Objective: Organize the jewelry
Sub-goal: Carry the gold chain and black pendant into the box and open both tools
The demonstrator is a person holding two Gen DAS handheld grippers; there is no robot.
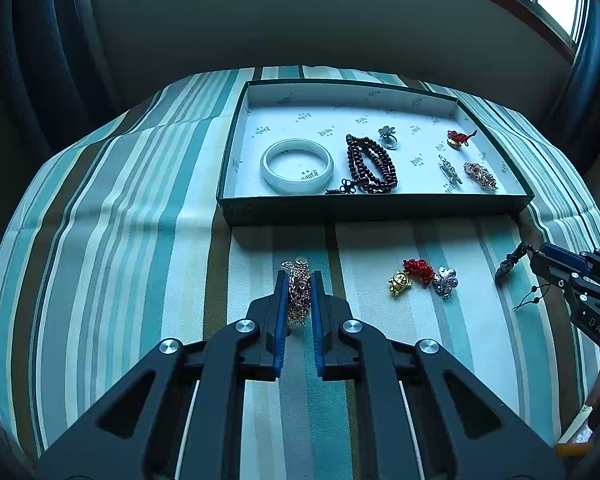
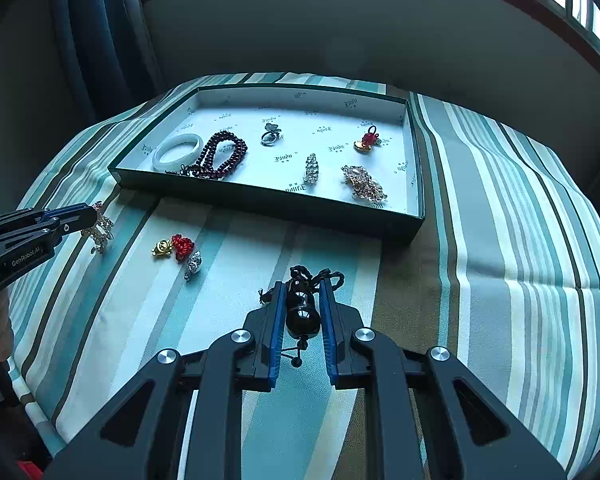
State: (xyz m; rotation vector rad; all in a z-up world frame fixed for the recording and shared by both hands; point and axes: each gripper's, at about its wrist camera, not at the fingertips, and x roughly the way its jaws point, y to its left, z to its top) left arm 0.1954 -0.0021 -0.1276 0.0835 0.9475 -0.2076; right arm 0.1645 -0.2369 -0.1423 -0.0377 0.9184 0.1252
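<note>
On the striped cloth (image 1: 120,240), our left gripper (image 1: 299,280) pinches a rose-gold chain (image 1: 298,292); our right gripper (image 2: 303,296) clamps a glossy black pendant (image 2: 302,312), near the box (image 2: 260,200) edge.

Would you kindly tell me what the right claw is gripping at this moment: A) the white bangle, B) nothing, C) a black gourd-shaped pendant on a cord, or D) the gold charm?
C: the right claw is closed on the black gourd pendant, its cord trailing on the striped cloth.
</note>
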